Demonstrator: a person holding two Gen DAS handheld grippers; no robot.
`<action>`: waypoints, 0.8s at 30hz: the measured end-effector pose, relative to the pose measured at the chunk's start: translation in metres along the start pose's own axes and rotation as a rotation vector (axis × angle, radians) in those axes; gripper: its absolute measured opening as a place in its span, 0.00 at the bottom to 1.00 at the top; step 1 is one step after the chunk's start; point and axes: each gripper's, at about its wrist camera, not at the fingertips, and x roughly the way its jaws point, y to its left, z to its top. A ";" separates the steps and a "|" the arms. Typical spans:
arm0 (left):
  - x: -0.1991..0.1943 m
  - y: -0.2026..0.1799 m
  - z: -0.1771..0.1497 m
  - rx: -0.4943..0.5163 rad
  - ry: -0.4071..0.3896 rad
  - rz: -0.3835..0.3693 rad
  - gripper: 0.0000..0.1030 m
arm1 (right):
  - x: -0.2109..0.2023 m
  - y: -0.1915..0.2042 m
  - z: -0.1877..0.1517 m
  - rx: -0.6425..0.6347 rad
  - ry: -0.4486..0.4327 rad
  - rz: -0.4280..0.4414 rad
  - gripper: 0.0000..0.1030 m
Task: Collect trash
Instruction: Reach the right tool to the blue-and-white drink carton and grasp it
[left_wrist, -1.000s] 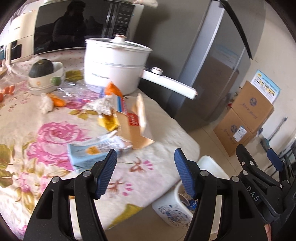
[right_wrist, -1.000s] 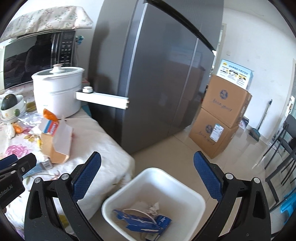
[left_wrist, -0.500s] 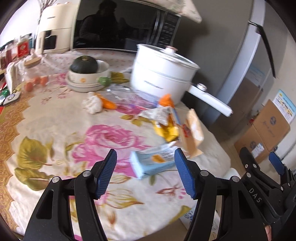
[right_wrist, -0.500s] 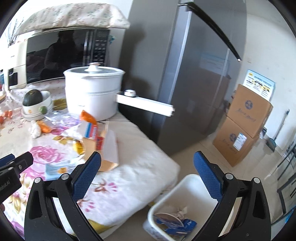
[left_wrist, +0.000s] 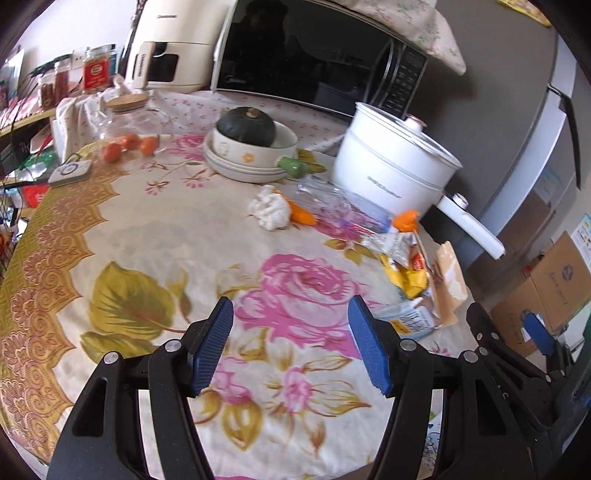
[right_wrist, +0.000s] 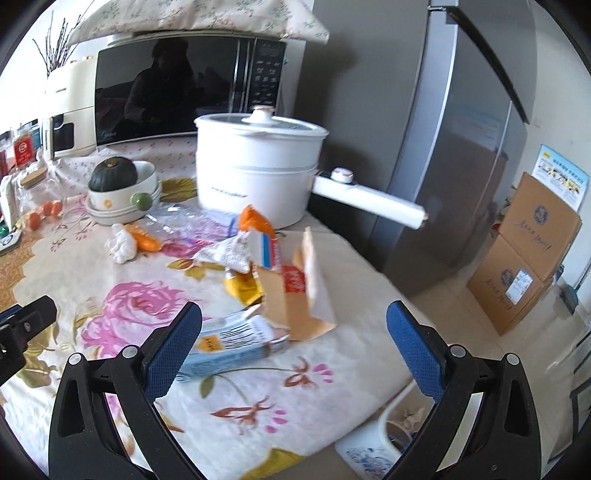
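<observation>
Trash lies on the floral tablecloth (left_wrist: 147, 236): a crumpled white tissue (left_wrist: 269, 212), an orange wrapper (left_wrist: 301, 215), a clear plastic bag (left_wrist: 340, 205), a yellow wrapper (left_wrist: 406, 275), a torn brown carton (right_wrist: 295, 291) and a light blue packet (right_wrist: 229, 345). My left gripper (left_wrist: 291, 347) hovers open over the pink rose print, nothing between its fingers. In the right wrist view my right gripper (right_wrist: 295, 350) stands open above the table's near corner, its left pad next to the blue packet. The white bin (right_wrist: 373, 439) sits on the floor below the table edge.
A white electric pot (right_wrist: 258, 170) with a long handle (right_wrist: 369, 206) stands behind the trash. A bowl with a dark squash (left_wrist: 247, 127), a microwave (left_wrist: 314, 55), jars (left_wrist: 96, 70) and small oranges (left_wrist: 129, 146) line the back. A grey fridge (right_wrist: 454, 147) and cardboard boxes (right_wrist: 524, 251) stand right.
Both grippers swung left from over the bin toward the table. The bin has slid to the lower edge of the right view, and more of the tablecloth and trash shows.
</observation>
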 end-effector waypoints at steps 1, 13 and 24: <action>-0.001 0.003 0.000 -0.002 0.001 0.003 0.62 | 0.003 0.003 0.000 0.007 0.013 0.011 0.93; -0.005 0.041 0.005 -0.039 0.004 0.034 0.62 | 0.060 0.011 -0.014 0.339 0.317 0.223 0.93; -0.006 0.065 0.009 -0.068 0.009 0.038 0.62 | 0.097 0.024 -0.011 0.564 0.430 0.195 0.93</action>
